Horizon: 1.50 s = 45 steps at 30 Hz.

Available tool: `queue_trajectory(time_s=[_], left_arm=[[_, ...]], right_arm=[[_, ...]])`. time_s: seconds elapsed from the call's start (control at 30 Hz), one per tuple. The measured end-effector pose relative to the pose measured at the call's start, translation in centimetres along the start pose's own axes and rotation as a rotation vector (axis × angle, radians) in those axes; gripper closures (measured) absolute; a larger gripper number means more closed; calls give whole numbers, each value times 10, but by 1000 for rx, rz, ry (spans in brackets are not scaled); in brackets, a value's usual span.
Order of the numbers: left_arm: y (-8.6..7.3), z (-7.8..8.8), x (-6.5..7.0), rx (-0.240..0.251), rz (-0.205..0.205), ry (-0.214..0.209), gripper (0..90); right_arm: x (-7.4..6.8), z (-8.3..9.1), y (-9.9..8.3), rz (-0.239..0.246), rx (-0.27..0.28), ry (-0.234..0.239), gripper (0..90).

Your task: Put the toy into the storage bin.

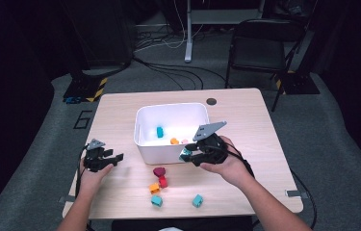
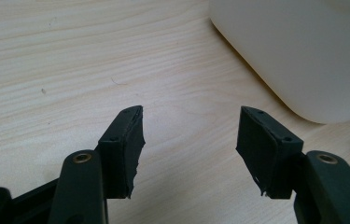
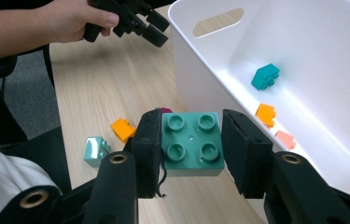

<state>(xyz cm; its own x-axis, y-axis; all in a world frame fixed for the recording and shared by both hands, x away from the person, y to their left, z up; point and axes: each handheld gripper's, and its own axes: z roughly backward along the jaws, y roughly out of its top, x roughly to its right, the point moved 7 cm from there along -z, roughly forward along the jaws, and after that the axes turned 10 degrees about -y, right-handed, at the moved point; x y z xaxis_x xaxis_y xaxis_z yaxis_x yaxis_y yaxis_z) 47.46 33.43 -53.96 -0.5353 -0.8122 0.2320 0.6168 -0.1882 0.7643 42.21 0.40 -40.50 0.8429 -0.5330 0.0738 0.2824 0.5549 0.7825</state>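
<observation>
My right gripper (image 3: 190, 122) is shut on a green four-stud brick (image 3: 192, 148), studs facing the camera. In the high view it (image 1: 188, 156) hovers at the front wall of the white bin (image 1: 144, 113), near its right corner. The bin (image 3: 196, 60) holds a teal brick (image 3: 265, 76), an orange brick (image 3: 266, 114) and a pink brick (image 3: 284, 139). My left gripper (image 1: 117, 158) rests low over the table, left of the bin. Its jaws (image 2: 189, 140) stand open with bare wood between them.
Loose bricks lie on the table in front of the bin: a dark red one (image 1: 159, 171), a red one (image 1: 163, 182), an orange one (image 1: 154, 187) and two teal ones (image 1: 156, 200) (image 1: 197, 200). A black chair (image 1: 260, 45) stands beyond the table.
</observation>
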Motion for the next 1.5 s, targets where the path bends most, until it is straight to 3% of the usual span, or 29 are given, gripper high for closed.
queue_trajectory(time_s=[0.23,0.63,1.0,1.5], left_arm=[[-2,2,0,1,3,1,410],[-4,6,-1,1,7,4,410],[-6,8,-4,5,13,9,409],[-9,10,-7,4,18,14,410]], right_arm=[[10,-4,18,-4,9,-12,587],[34,-25,46,-8,18,-45,587],[49,-56,62,-43,9,-48,587],[69,-102,71,-61,-9,-89,587]])
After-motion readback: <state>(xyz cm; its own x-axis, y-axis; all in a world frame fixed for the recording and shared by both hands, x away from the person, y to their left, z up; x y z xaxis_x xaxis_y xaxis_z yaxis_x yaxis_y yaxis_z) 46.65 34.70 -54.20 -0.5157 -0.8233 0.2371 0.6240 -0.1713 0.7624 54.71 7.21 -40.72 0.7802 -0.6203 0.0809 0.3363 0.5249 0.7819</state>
